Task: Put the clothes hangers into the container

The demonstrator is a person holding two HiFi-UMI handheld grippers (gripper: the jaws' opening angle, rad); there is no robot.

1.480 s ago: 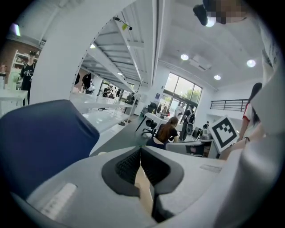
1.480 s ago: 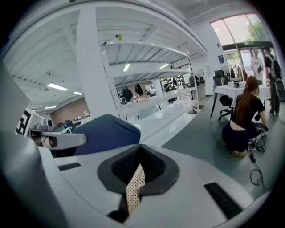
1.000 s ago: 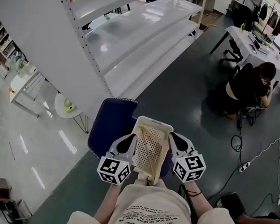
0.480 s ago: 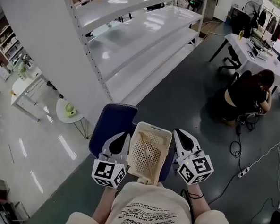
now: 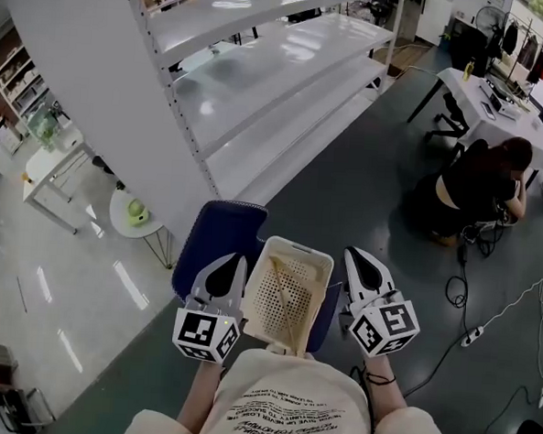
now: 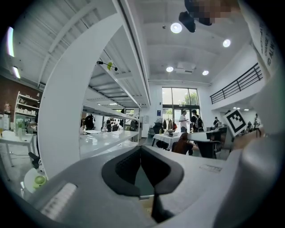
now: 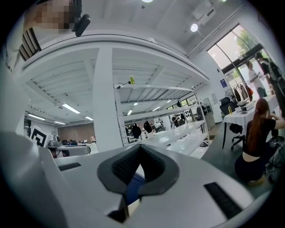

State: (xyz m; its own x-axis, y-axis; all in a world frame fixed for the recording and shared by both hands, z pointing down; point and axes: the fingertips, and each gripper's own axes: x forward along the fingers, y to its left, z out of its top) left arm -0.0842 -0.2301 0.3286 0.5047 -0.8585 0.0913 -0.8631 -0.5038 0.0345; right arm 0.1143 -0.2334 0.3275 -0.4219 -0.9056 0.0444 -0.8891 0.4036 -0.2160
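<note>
We hold the beige container (image 5: 297,248), a clothes hanger (image 5: 283,299) lying lengthwise inside, between left hand-held gripper (image 5: 232,269) and right hand-held gripper (image 5: 360,263), each pinching the container's side rim.

The container (image 5: 297,249) hides most of the blue surface (image 5: 217,240) beneath it — its near end lies behind the person's shirt (image 5: 287,407).

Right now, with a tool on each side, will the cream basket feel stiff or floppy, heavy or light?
The basket is probably stiff: its walls look straight, unsagged. It is likely light, being thin perforated plastic with little inside. It might tilt if the left tool or right tool slackens.
</note>
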